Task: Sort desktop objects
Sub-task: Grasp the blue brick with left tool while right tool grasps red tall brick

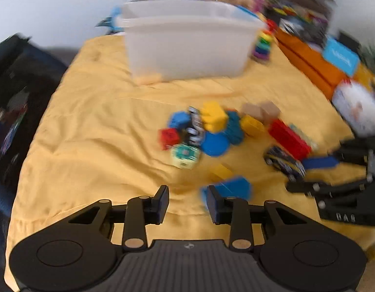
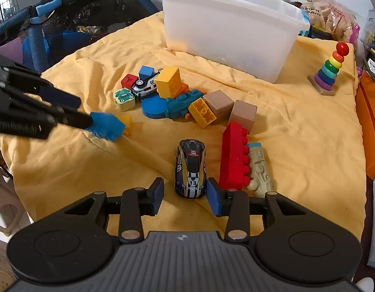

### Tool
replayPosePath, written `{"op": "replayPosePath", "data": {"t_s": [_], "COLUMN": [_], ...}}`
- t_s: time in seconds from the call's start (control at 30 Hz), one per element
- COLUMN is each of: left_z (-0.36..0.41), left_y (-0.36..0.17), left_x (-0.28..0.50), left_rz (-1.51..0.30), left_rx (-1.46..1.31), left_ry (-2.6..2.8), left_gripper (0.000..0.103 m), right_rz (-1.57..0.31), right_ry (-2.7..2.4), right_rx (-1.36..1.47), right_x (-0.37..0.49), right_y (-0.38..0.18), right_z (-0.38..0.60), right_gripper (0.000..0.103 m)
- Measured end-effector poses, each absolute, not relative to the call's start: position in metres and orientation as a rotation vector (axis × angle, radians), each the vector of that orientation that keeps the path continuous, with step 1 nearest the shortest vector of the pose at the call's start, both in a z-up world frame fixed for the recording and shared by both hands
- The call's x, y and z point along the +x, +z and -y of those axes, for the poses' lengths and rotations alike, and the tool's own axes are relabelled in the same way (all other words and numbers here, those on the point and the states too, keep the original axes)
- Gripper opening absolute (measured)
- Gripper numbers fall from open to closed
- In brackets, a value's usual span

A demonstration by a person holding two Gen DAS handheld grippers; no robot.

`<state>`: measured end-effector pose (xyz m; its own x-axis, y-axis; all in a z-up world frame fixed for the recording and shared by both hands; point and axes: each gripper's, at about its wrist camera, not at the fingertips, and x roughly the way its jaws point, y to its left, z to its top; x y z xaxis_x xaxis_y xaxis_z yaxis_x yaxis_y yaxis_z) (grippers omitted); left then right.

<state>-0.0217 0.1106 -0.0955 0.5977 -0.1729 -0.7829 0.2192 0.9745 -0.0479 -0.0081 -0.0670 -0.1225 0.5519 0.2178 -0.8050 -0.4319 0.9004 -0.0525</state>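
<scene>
Both tongs, left [image 1: 187, 200] and right [image 2: 185, 196], gape; toy car [image 2: 190, 169] lies lengthwise between right pads.

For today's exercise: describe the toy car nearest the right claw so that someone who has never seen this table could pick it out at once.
Start at the white bin at the far end of the yellow cloth and come toward the right claw. Just ahead of its open jaws lies the dark racing car, beside a long red brick. Only it bears the number 13.
</scene>
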Motion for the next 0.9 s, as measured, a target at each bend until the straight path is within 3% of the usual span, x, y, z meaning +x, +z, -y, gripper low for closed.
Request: {"op": "replayPosePath", "data": {"t_s": [0.17, 0.3, 0.47, 0.6, 0.67, 0.8, 0.9], "left_z": [-0.109, -0.083, -0.059, -0.050, -0.049, -0.052, -0.072], "left_y": [-0.093, -0.095, -0.109, -0.120, -0.125, -0.121, -0.115], "left_x": [-0.027, -0.043, -0.046, -0.041, -0.036, -0.022, -0.006], "left_rz": [-0.892, -0.876, -0.849, -0.842, -0.854, -0.910, -1.090], "left_rx": [0.103, 0.302, 0.510, 0.634, 0.656, 0.553, 0.179], "left_ry": [-0.354, -0.516, -0.563, -0.611, -0.644, -0.662, -0.669], "left_gripper": [0.039, 0.040, 0.040, 0.039, 0.033, 0.032, 0.032], "right_rz": [-0.906, -0.821, -0.849, -0.891, -0.911, -0.925, -0.886], "right_ry": [0.385, 0.350, 0.246, 0.223, 0.238, 0.241, 0.249], "right_rx": [-0.259, -0.238, -0.243, -0.236, -0.226, -0.185, -0.241], "right_x": [-0.010, -0.012, 0.005, 0.016, 0.021, 0.025, 0.016], "right_y": [-0.121, -0.108, -0.111, -0.122, -0.127, -0.129, -0.122], "right_z": [0.066, 0.073, 0.083, 0.085, 0.085, 0.087, 0.086], "right_gripper": [0.043, 0.043, 0.034, 0.033, 0.027, 0.027, 0.027]}}
